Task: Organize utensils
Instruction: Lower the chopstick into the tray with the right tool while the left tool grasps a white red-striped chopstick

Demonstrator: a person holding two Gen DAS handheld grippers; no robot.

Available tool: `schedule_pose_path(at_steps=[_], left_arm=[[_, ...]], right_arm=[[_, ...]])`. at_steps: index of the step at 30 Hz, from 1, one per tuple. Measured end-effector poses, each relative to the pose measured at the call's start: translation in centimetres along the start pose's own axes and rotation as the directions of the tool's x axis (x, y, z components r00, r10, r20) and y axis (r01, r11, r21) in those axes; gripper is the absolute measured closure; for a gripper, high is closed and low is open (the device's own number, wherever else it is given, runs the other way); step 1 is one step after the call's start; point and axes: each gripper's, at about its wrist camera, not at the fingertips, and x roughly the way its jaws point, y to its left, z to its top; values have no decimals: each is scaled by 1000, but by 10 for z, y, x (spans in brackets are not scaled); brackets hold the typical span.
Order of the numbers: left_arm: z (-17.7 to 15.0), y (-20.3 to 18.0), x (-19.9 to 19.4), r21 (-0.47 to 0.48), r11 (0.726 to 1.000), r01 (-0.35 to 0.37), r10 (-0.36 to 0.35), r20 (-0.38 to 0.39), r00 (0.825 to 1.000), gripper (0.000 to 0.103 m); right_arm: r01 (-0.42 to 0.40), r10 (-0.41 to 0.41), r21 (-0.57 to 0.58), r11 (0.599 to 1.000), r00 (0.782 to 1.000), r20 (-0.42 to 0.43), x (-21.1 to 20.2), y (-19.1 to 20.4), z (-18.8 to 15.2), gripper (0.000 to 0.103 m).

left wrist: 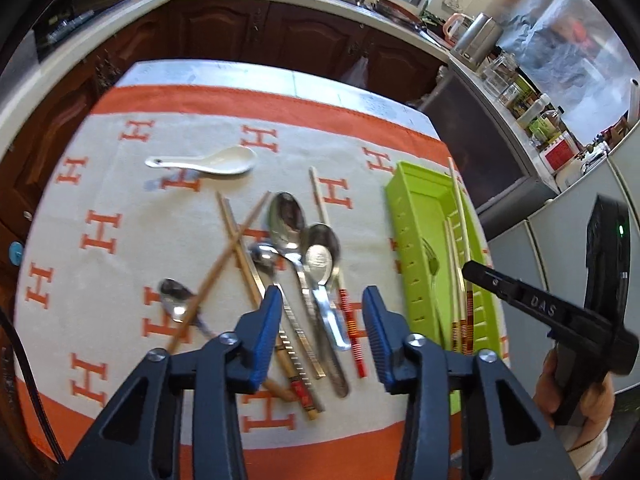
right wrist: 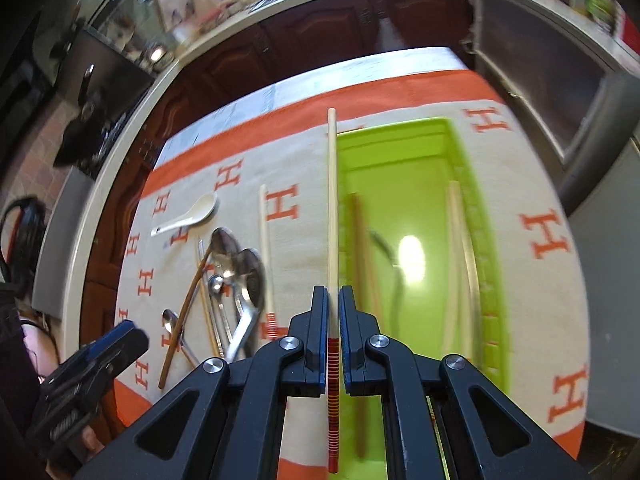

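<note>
My right gripper point(right wrist: 333, 296) is shut on a pale chopstick point(right wrist: 332, 200) with a red striped end, held above the left edge of the green tray point(right wrist: 400, 140). The tray point(left wrist: 416, 216) holds a few chopsticks and a metal utensil. My left gripper point(left wrist: 324, 296) is open and hovers over the pile of metal spoons point(left wrist: 286, 216), with nothing pressed between its blue pads. Brown chopsticks point(left wrist: 236, 240) lie crossed beside the spoons. A second pale chopstick point(left wrist: 320, 200) lies on the cloth, and a white ceramic spoon point(left wrist: 212, 160) rests farther back.
The table wears a cream cloth with orange H marks point(left wrist: 100, 232) and an orange border. Dark wood cabinets point(left wrist: 260, 32) and a counter stand behind it. A steel cabinet point(left wrist: 492, 152) with jars on top stands close to the tray's right side.
</note>
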Motion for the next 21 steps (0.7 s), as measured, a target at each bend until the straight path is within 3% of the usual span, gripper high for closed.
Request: schedule_pose_path(at_steps=[8, 14, 21], left_arm=[[9, -33, 52, -31, 999, -27, 24, -118, 993, 90], [5, -36, 85, -69, 995, -68, 54, -191, 980, 93], [-1, -40, 100, -52, 989, -140, 127, -201, 971, 93]], right_arm=[[24, -21, 69, 997, 999, -38, 0, -55, -12, 98], [24, -19, 90, 996, 998, -55, 7, -67, -18, 97], [16, -12, 101, 995, 999, -40, 11, -66, -18, 96]])
